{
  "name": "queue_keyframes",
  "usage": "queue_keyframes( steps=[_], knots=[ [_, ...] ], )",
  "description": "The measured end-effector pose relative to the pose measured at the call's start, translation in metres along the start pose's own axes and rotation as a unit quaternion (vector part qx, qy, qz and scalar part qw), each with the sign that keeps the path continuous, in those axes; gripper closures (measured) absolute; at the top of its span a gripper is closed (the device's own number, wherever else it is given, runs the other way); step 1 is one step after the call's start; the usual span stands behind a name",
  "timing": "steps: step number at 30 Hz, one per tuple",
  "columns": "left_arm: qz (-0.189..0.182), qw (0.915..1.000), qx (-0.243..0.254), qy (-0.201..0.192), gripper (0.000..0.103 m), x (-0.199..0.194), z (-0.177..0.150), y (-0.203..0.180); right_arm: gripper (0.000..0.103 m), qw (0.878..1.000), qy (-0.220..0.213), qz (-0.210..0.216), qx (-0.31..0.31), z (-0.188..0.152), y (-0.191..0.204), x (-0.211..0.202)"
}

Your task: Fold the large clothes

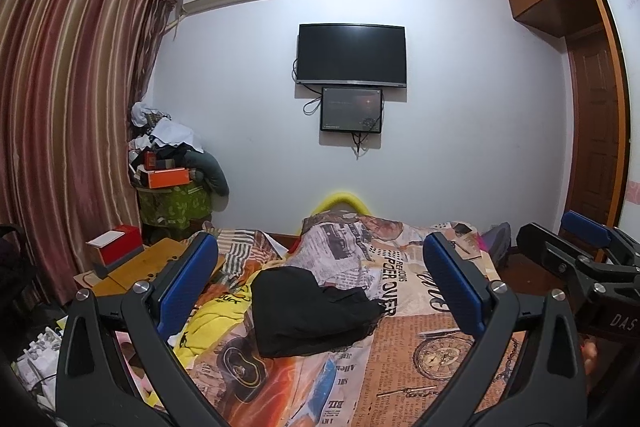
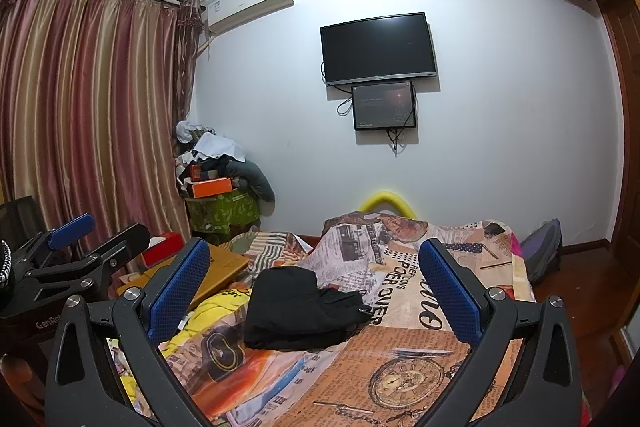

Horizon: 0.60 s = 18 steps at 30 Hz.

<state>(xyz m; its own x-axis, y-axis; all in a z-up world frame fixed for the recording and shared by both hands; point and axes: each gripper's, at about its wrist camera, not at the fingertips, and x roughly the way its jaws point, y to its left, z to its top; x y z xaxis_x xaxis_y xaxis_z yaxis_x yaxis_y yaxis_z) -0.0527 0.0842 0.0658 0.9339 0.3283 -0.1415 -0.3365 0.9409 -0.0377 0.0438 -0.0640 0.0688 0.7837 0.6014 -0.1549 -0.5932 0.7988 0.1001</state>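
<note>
A black garment (image 1: pixel 312 311) lies crumpled in a heap on the bed's newspaper-print cover (image 1: pixel 420 339); it also shows in the right wrist view (image 2: pixel 300 311). A yellow garment (image 1: pixel 212 327) lies bunched at its left (image 2: pixel 224 301). My left gripper (image 1: pixel 320 267) is open and empty, held above the bed short of the black garment. My right gripper (image 2: pixel 316 271) is open and empty at the same height, to the right of the left one. The right gripper's side shows in the left view (image 1: pixel 576 255), and the left gripper's in the right view (image 2: pixel 76 251).
A wooden board (image 2: pixel 216 267) with a red box (image 1: pixel 118 243) lies at the bed's left. A cluttered pile (image 1: pixel 172 163) stands by the curtain (image 1: pixel 60 107). A TV (image 1: pixel 352 55) hangs on the far wall. A backpack (image 2: pixel 540 255) sits right of the bed.
</note>
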Motion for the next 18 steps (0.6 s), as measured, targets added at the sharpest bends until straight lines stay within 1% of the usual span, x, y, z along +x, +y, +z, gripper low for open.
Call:
queue_keyframes(
  steps=[18],
  knots=[
    [0.000, 1.0000, 0.003, 0.006, 0.000, 0.0034, -0.0022, 0.0001, 0.000, 1.000, 0.008, -0.008, 0.009, -0.0009, -0.0026, 0.0037]
  ],
)
